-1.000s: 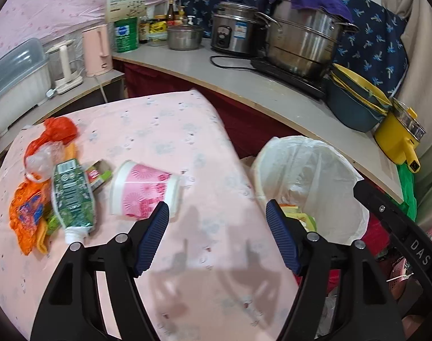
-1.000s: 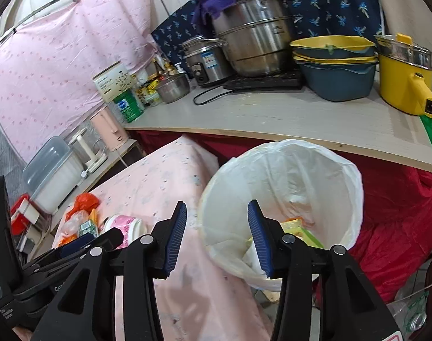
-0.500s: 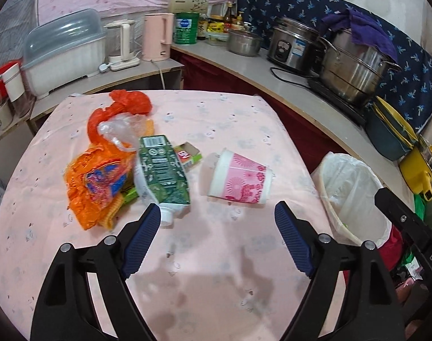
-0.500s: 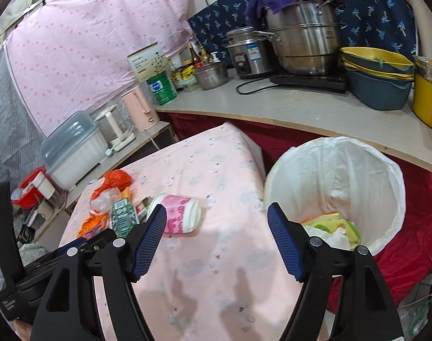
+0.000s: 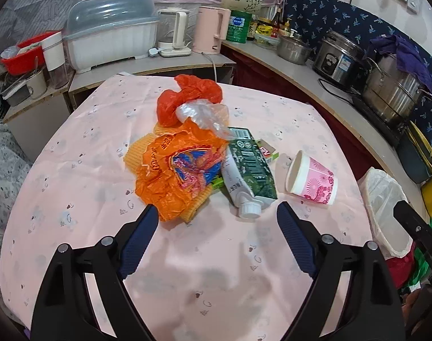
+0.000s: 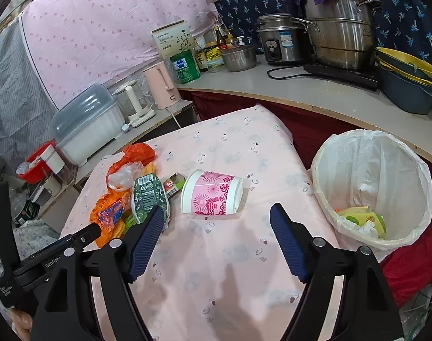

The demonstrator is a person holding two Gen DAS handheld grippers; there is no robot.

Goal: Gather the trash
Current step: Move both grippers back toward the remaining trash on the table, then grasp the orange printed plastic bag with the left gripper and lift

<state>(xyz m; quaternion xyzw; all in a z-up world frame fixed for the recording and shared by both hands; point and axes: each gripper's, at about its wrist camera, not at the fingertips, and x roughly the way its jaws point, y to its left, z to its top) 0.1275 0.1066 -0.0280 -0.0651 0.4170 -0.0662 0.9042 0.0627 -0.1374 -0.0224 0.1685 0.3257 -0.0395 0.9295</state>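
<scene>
My left gripper (image 5: 217,216) and right gripper (image 6: 216,216) have just been opening; both stand apart, nothing between them. The pink paper cup (image 6: 211,196) lies tipped on the tablecloth (image 5: 73,170), beside the green carton (image 5: 248,167). The lined bin (image 6: 372,187) stands just beside the cloth's edge nearest the cup.

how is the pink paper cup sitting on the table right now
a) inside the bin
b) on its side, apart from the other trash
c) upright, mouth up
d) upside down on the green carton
b: the pink paper cup lies on its side on the tablecloth, bare cloth between it and the green carton, outside the lined bin.
</scene>
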